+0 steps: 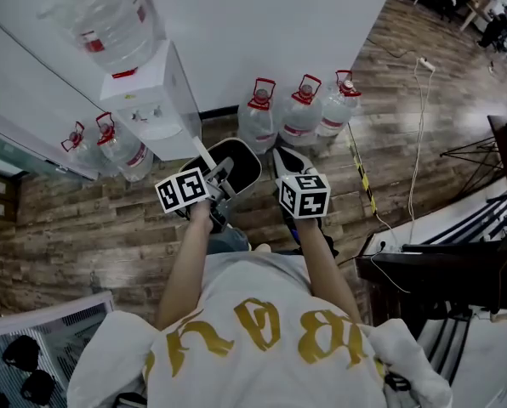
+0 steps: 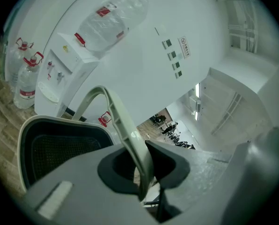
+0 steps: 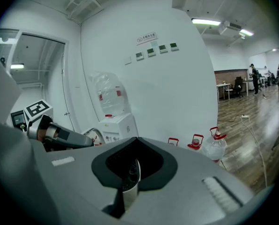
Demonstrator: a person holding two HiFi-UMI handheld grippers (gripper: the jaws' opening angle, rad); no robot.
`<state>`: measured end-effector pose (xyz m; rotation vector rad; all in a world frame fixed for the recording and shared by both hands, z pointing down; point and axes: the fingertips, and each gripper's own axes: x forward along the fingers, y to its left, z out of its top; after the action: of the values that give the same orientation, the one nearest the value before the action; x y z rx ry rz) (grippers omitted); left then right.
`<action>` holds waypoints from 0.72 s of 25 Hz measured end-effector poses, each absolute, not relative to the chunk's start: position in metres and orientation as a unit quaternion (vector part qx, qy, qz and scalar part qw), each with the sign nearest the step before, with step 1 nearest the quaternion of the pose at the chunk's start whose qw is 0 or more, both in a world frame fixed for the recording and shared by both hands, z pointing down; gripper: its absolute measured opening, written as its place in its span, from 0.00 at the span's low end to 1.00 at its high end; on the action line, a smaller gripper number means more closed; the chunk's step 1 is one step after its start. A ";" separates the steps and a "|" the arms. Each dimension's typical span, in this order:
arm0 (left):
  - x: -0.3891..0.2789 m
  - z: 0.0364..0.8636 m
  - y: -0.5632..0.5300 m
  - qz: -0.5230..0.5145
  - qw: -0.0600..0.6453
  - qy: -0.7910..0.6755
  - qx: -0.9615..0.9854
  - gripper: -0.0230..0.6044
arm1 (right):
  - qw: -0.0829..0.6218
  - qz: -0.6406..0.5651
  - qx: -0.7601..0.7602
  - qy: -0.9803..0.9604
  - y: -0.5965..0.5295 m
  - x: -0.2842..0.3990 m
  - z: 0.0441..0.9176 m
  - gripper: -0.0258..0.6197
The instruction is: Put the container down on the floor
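Left gripper (image 2: 144,167): my left jaws are clamped on the pale handle (image 2: 115,110) of the container; it runs up out of the gap between the pads and arches over to the left.
Right gripper (image 3: 130,175): the jaws are closed on a thin pale strip (image 3: 129,192) standing upright in the gap. I cannot tell from this view what it belongs to.
Marker cubes: in the head view I see the left cube (image 1: 183,189) and the right cube (image 1: 303,195) side by side, near each other, at the ends of the person's forearms.
Container (image 1: 243,165): a pale-rimmed tub with a black, mesh-like inside. It sits between the two grippers at their tips, held up above the floor, with its open side tilted toward the camera.
Floor (image 1: 66,228): wooden planks, directly below the container and the grippers.
Water dispenser (image 1: 156,109): white, just beyond the container against the wall (image 1: 279,24), with a large clear bottle (image 1: 109,15) upside down on top.
Right of the dispenser: three water jugs (image 1: 303,109) with red caps and handles, in a row along the wall.
Left of the dispenser: two more jugs (image 1: 122,150) of the same kind.
Far right: a white cable (image 1: 415,160) trails across the planks.
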<state>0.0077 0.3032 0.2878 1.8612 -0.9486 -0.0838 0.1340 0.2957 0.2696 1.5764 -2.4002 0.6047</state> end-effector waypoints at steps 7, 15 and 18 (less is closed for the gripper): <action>0.001 0.297 0.292 -0.031 0.510 -0.399 0.762 0.12 | 0.115 0.217 0.524 -0.816 0.282 0.125 0.282 0.08; -0.017 0.322 0.230 -0.032 0.524 -0.407 0.747 0.12 | 0.136 0.240 0.527 -0.804 0.214 0.124 0.309 0.08; -0.028 0.335 0.190 -0.023 0.533 -0.407 0.741 0.11 | 0.144 0.251 0.526 -0.800 0.173 0.115 0.320 0.08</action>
<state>-0.0277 0.1901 0.3348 1.7679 -0.9706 -0.0546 0.1150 0.1728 0.3198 1.5156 -2.3056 0.7229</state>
